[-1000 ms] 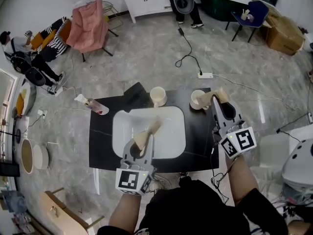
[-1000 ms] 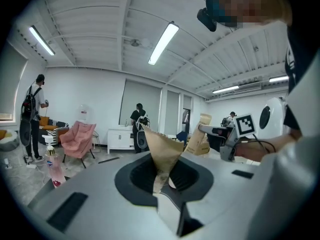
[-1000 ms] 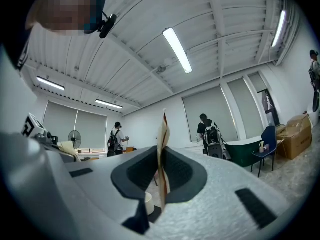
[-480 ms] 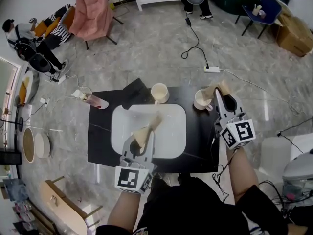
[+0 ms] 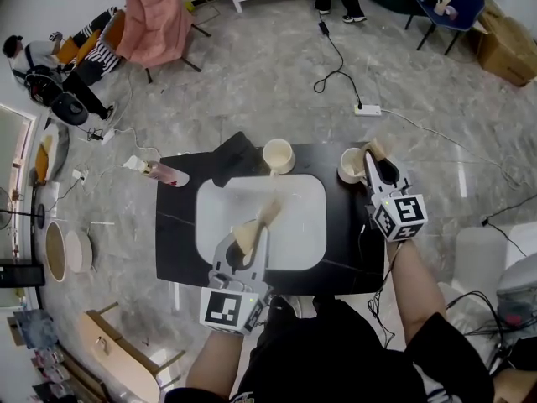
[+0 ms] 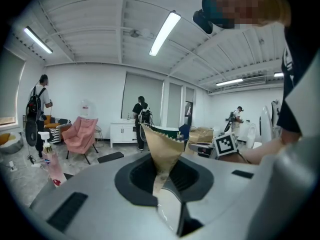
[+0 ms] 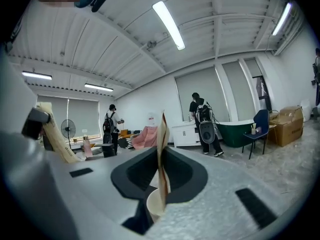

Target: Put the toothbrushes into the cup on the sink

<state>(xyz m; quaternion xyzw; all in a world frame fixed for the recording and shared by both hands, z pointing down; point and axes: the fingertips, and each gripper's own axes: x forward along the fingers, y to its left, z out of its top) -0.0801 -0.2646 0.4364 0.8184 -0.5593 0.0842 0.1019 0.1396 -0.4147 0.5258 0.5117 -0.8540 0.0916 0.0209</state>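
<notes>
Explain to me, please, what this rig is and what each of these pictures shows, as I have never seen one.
There is no robot: a person holds a two-jaw tool in each hand. The top-down picture comes from a camera on the person's head. The other two cameras ride on the grippers and look along their jaws. Below is a black countertop with a white sink basin, a cream cup behind it, a second cream cup at the right, and a pink pump bottle. The left gripper is shut on a tan paper packet, likely a wrapped toothbrush, over the basin. The right gripper pinches a similar packet close to the second cream cup.
</notes>
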